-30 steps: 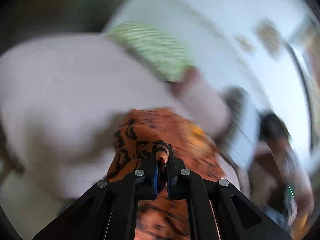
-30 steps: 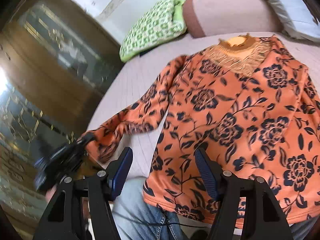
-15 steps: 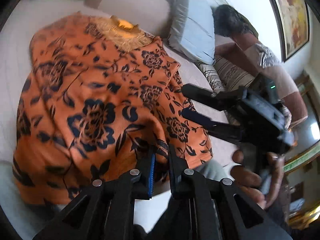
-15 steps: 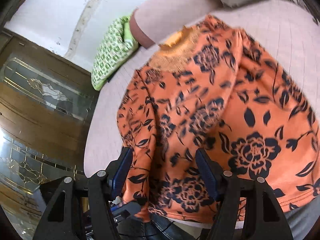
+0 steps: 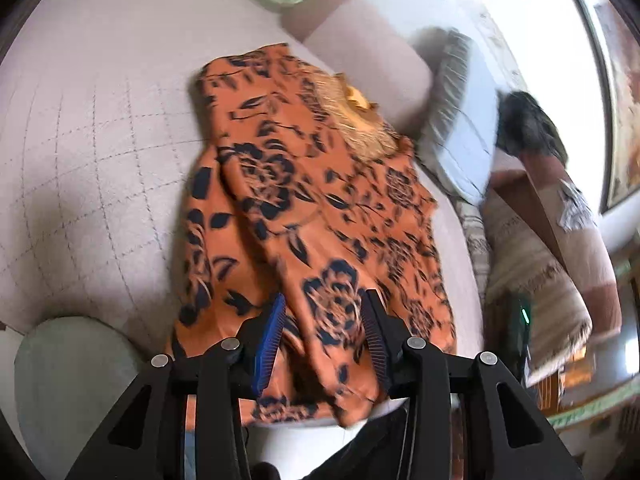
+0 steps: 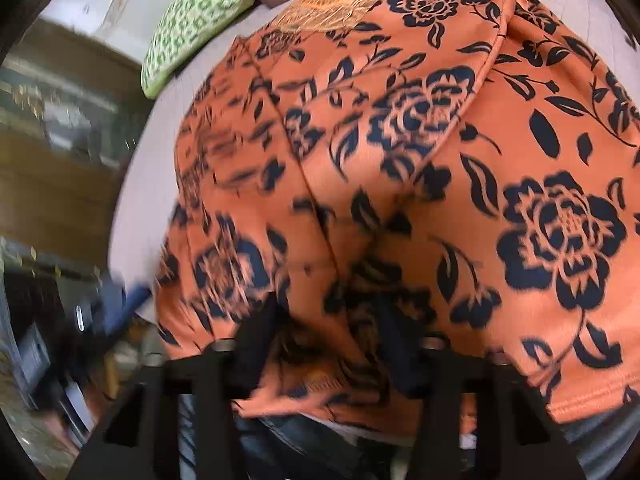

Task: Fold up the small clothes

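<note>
Orange floral top [image 5: 304, 216] lies on sofa seat [image 5: 92, 152], sleeve folded across body. Left gripper [image 5: 324, 328] fingers wide apart, empty, clear of cloth. Right gripper [image 6: 332, 344] at hem, blurred; grasp state cannot tell.

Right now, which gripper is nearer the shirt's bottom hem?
Right, though only narrowly. The right gripper is down at the orange floral shirt, its open fingers straddling the hem. The left gripper is open too, over the folded sleeve, seemingly a bit higher.
</note>
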`<action>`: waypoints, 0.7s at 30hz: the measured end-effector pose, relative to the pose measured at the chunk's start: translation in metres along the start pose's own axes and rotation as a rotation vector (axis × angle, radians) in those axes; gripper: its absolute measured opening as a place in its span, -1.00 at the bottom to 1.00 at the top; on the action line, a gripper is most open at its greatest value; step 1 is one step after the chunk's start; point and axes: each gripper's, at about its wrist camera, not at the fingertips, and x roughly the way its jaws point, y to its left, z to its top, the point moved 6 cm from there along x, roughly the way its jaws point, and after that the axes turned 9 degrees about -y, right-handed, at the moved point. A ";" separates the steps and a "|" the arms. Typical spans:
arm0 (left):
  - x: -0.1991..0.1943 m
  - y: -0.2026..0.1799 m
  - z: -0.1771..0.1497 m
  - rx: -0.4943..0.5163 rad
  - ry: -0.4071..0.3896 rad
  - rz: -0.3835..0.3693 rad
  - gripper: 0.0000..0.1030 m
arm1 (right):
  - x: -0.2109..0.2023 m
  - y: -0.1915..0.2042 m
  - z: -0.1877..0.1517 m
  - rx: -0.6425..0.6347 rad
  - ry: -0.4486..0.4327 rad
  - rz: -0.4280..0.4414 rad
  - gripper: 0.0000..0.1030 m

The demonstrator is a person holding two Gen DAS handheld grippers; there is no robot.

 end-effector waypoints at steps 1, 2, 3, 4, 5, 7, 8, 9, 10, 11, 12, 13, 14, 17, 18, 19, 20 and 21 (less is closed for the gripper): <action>0.001 -0.001 0.001 -0.005 0.003 0.009 -0.25 | -0.001 0.002 -0.004 -0.024 0.019 -0.012 -0.91; 0.007 0.000 0.005 -0.013 0.002 0.010 -0.25 | -0.009 0.004 -0.005 -0.025 0.017 -0.002 -0.91; 0.011 0.000 0.012 -0.031 0.000 0.004 -0.25 | -0.022 0.007 -0.001 -0.026 -0.007 0.011 -0.91; 0.013 0.000 0.017 -0.050 -0.001 0.003 -0.25 | -0.035 0.010 0.002 -0.036 -0.033 0.023 -0.92; 0.021 0.000 0.023 -0.070 -0.003 -0.001 -0.25 | -0.055 0.014 0.008 -0.048 -0.072 0.044 -0.92; 0.033 -0.001 0.035 -0.098 -0.006 -0.014 -0.21 | -0.092 0.015 0.020 -0.065 -0.147 0.073 -0.92; 0.038 -0.001 0.041 -0.105 -0.011 -0.015 -0.18 | -0.103 0.010 0.024 -0.076 -0.172 0.052 -0.91; 0.044 -0.003 0.047 -0.112 -0.015 -0.018 -0.14 | -0.109 -0.001 0.027 -0.084 -0.190 0.019 -0.91; 0.053 -0.003 0.051 -0.116 -0.014 -0.025 -0.12 | -0.109 -0.015 0.029 -0.082 -0.196 -0.002 -0.85; 0.063 -0.003 0.056 -0.125 -0.010 -0.030 -0.12 | -0.103 -0.028 0.029 -0.071 -0.182 -0.005 -0.80; 0.073 0.000 0.062 -0.150 -0.004 -0.025 -0.12 | -0.088 -0.045 0.027 -0.059 -0.145 -0.007 -0.80; 0.085 0.004 0.067 -0.175 0.000 -0.023 -0.12 | -0.074 -0.062 0.026 -0.045 -0.121 -0.036 -0.80; 0.094 0.007 0.073 -0.200 0.008 -0.027 -0.12 | -0.063 -0.077 0.026 -0.016 -0.102 -0.075 -0.80; 0.107 0.023 0.100 -0.260 -0.013 0.002 -0.13 | -0.062 -0.093 0.022 0.092 -0.111 0.014 -0.62; 0.108 0.028 0.111 -0.269 -0.030 0.017 -0.13 | -0.065 -0.093 0.020 0.097 -0.122 0.009 -0.48; 0.108 0.032 0.120 -0.282 -0.054 0.035 -0.13 | -0.068 -0.092 0.018 0.091 -0.136 0.004 -0.23; 0.107 0.037 0.133 -0.305 -0.089 0.044 -0.11 | -0.071 -0.090 0.015 0.085 -0.149 0.010 -0.14; 0.106 0.040 0.138 -0.318 -0.104 0.045 -0.10 | -0.072 -0.089 0.011 0.082 -0.150 0.021 -0.14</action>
